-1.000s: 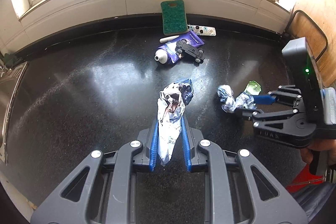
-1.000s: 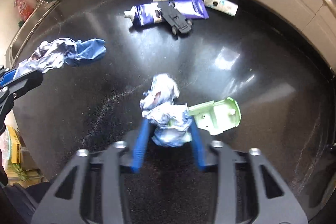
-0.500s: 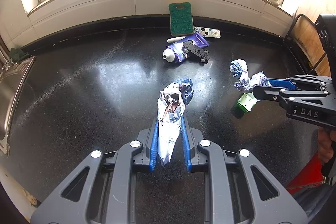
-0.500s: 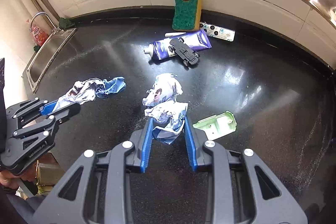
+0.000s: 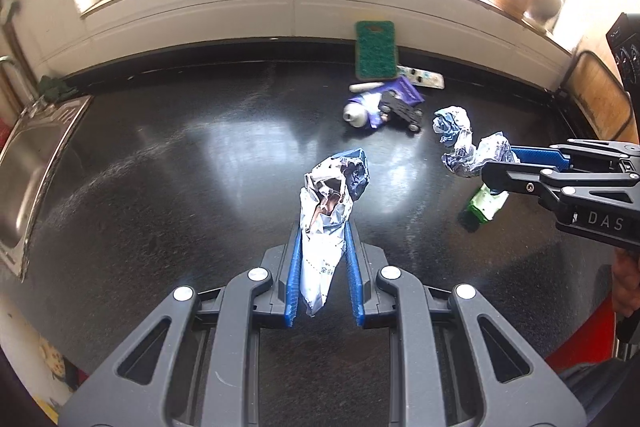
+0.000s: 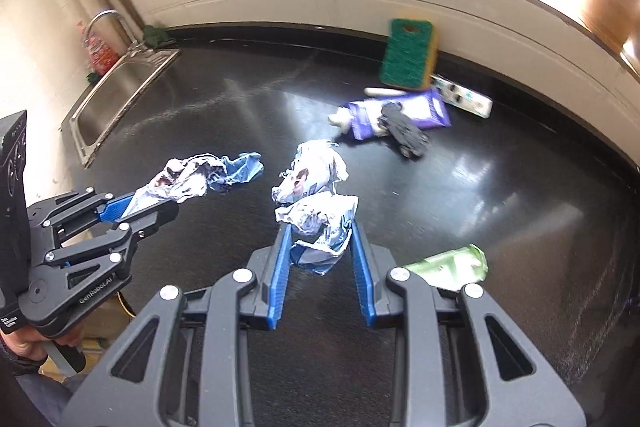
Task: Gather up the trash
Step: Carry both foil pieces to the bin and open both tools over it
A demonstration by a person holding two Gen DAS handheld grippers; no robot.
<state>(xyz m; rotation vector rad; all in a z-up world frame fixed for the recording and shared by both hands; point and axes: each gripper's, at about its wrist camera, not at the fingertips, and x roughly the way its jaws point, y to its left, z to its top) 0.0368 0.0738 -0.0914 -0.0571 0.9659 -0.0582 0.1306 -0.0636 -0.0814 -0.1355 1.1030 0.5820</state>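
Gripping crumpled wrappers, both grippers hang above the black counter (image 5: 168, 163): left gripper (image 5: 323, 227) jaws clamped on one wrapper (image 5: 326, 211), right gripper (image 6: 320, 227) jaws clamped on another wrapper (image 6: 316, 203), over the counter's middle.

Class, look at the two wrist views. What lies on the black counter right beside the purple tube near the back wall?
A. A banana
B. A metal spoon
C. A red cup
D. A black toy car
D: a black toy car lies against the purple tube on the counter, just in front of the green sponge.
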